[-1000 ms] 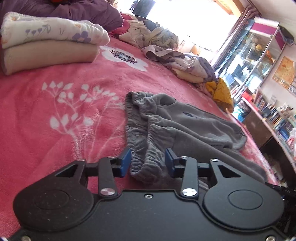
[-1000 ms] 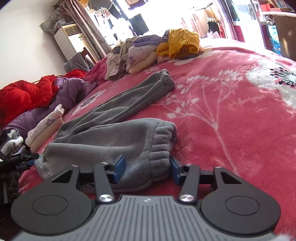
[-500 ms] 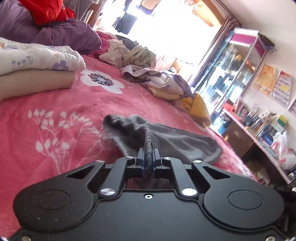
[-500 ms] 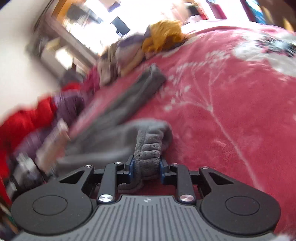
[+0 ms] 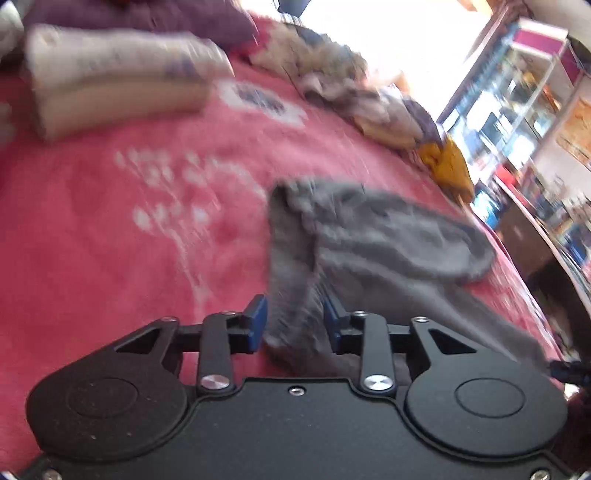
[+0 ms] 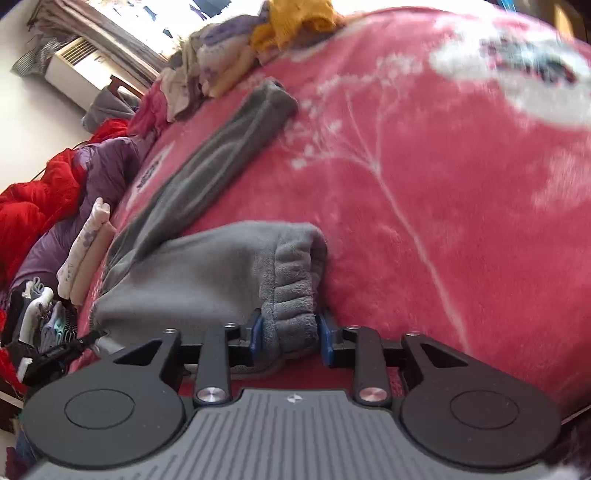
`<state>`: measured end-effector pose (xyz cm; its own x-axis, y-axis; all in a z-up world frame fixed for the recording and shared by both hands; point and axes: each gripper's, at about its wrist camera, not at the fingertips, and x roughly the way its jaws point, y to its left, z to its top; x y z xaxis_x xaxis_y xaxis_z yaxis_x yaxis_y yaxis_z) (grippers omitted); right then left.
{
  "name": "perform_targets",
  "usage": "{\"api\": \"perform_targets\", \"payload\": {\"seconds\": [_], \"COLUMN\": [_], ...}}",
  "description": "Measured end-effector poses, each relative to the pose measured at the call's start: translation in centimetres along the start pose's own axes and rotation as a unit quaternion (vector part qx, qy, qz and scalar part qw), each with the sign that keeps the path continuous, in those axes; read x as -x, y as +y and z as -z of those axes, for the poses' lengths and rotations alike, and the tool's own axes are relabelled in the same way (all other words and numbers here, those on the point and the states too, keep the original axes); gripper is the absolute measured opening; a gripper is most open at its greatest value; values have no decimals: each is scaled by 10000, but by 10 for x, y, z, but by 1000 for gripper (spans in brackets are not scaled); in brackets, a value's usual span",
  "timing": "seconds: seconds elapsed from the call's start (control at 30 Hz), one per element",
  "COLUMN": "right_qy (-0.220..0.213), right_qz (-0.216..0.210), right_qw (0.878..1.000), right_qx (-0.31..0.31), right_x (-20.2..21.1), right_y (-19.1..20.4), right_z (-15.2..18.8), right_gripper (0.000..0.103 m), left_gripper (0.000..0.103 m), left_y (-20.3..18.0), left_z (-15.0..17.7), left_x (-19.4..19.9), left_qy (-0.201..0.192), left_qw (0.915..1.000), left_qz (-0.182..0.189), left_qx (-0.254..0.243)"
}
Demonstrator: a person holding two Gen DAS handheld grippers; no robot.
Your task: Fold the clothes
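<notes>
Grey fleece trousers (image 5: 373, 243) lie on the red floral blanket (image 5: 122, 236). In the left wrist view, my left gripper (image 5: 293, 323) has its blue pads apart, with the gathered waistband lying loose between them. In the right wrist view, my right gripper (image 6: 290, 338) has its pads spread around the thick ribbed leg cuff (image 6: 295, 291) of the same trousers (image 6: 207, 273); the pads touch the cuff's sides. The other leg (image 6: 229, 147) stretches away up the bed. The left view is blurred by motion.
A folded stack of cream and floral cloth (image 5: 118, 85) sits far left on the bed. A heap of unfolded clothes with a yellow item (image 5: 447, 166) lies at the far edge; it also shows in the right wrist view (image 6: 288, 26). Shelves (image 5: 535, 122) stand right.
Half a second ago both grippers were shut on the trousers. Now both have opened, the left fully releasing the waistband, the right still around the cuff. The trousers lie lower on the bed.
</notes>
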<state>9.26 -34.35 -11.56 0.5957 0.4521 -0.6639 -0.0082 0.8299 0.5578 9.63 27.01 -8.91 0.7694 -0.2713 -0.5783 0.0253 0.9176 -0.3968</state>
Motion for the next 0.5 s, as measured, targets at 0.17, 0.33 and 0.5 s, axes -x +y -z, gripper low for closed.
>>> {"api": "perform_targets", "payload": {"seconds": [0.17, 0.33, 0.5], "right_qy": [-800, -577, -282], "right_qz": [594, 733, 803], "right_qw": [9869, 9493, 9245], "right_qx": [1267, 3002, 3715], "right_x": [34, -4, -54], "right_y": [34, 86, 108], "right_z": [10, 17, -5], "right_gripper": [54, 52, 53], "left_gripper": [31, 31, 31], "left_y": [-43, -130, -181], "left_z": [-6, 14, 28], "left_x": [2, -58, -107], "left_qy": [-381, 391, 762], "left_qw": [9941, 9659, 9300], "left_qz": [567, 1025, 898], "left_qx": [-841, -2346, -3481]}}
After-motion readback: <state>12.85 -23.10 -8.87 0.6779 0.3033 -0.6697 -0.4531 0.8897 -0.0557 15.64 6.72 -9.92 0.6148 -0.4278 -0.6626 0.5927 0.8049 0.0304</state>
